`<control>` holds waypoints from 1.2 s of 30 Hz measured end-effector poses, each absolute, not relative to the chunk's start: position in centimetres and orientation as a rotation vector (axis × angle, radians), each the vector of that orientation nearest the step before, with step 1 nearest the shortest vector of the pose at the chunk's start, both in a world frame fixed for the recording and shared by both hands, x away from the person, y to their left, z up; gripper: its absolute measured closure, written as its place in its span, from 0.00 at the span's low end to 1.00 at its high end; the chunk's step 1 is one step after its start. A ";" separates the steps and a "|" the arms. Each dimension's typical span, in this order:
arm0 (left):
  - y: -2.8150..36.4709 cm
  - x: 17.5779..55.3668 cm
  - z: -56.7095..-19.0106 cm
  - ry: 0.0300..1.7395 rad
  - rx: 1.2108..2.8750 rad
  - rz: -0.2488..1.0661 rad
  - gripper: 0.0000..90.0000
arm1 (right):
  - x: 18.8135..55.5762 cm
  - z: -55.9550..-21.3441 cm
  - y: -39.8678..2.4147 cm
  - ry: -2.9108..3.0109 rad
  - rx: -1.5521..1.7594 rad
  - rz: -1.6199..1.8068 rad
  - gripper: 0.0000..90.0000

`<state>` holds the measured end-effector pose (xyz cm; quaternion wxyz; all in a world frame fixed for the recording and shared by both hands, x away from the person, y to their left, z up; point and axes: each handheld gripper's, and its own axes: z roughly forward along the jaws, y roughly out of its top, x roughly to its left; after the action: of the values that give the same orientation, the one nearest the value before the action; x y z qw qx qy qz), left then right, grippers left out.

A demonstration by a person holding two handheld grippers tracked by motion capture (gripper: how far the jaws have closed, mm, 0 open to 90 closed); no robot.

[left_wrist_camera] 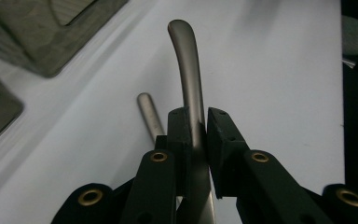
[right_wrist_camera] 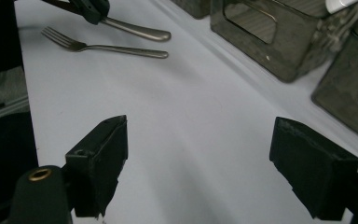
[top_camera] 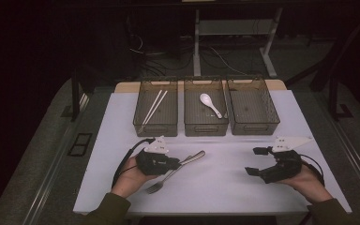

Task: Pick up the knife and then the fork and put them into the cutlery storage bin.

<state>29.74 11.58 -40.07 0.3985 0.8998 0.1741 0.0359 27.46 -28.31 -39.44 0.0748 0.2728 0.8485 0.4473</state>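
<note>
In the lower left of the high view, the left tongs (top_camera: 180,162) are closed on the handle of a metal utensil (top_camera: 194,157), whose head I cannot see, and a fork (top_camera: 161,182) lies just beside it on the white counter (top_camera: 225,183). The right tongs (top_camera: 257,161), at the lower right, stand wide open with nothing between them. At the top of the counter stand three bins (top_camera: 155,125), holding chopsticks (top_camera: 155,106) and a white spoon (top_camera: 210,104).
</note>
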 end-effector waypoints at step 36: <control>3.6 28.4 -38.7 0.044 2.366 -0.044 0.88 | 28.9 -39.8 -15.5 2.989 0.042 1.009 0.80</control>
<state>28.45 3.63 -38.66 0.3778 0.9256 0.0172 -0.0173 28.91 -15.45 -39.85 -0.0068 0.0132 0.9473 0.3199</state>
